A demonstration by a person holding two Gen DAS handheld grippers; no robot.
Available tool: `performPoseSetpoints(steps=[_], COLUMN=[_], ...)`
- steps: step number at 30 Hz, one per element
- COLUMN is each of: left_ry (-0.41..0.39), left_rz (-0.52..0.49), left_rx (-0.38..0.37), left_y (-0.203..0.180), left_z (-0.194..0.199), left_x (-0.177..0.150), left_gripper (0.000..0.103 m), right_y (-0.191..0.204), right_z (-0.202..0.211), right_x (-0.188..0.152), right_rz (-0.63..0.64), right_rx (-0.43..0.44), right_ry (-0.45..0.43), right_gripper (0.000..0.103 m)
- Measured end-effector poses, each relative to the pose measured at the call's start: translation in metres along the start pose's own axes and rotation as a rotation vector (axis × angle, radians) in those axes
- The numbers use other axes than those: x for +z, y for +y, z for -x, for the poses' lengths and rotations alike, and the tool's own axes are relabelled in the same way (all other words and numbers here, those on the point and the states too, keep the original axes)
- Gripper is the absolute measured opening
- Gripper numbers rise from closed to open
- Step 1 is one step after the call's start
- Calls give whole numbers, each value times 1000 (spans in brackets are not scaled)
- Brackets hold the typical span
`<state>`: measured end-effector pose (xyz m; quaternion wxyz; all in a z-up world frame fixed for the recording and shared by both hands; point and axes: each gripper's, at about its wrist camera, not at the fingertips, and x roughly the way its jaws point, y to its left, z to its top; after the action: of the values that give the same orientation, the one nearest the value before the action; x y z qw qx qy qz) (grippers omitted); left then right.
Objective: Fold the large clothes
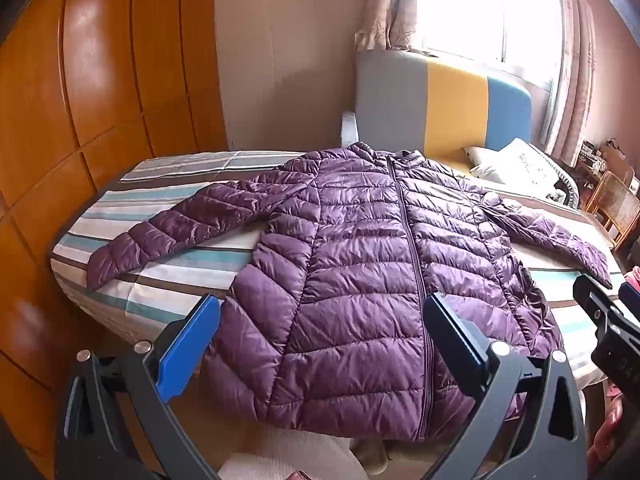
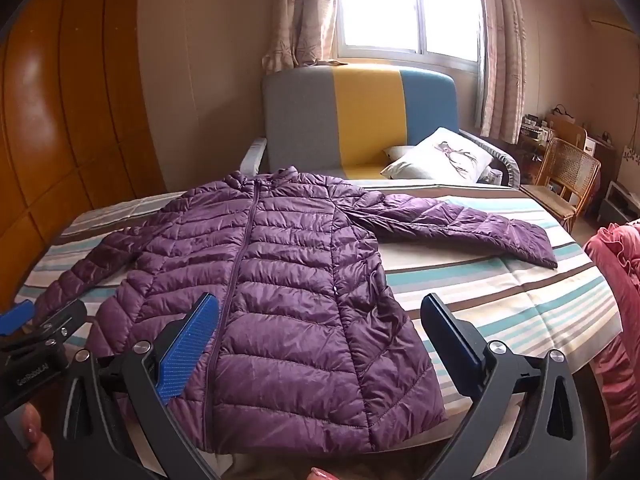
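Quilted purple jacket (image 1: 360,264): glossy, slightly crinkled synthetic shell. Striped bedsheet (image 2: 500,304): matt woven cloth. Wardrobe (image 1: 100,80): varnished wood, reflective. Left gripper (image 1: 320,344) and right gripper (image 2: 320,344): matt dark plastic (blue ribbed pads, shiny metal screws).

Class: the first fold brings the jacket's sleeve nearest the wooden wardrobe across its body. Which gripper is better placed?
Left. The left gripper, open, hovers over the purple jacket on the wardrobe side, nearer that sleeve; the right gripper hangs opposite.
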<state>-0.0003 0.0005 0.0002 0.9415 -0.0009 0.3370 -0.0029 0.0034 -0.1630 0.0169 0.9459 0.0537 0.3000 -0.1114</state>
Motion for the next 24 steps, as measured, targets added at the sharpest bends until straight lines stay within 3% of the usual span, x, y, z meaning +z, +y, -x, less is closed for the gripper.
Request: performPoseSetpoints(steps=[24], left_ry=[19], left_rz=[-4], left_rx=[19], left_y=[0], left_z=[-7], left_x=[-4], left_gripper=[101], right_y=[0], right_z=[-3], right_x=[-2], right_rz=[8], right_rx=[0], right_ry=[15], right_gripper=[100])
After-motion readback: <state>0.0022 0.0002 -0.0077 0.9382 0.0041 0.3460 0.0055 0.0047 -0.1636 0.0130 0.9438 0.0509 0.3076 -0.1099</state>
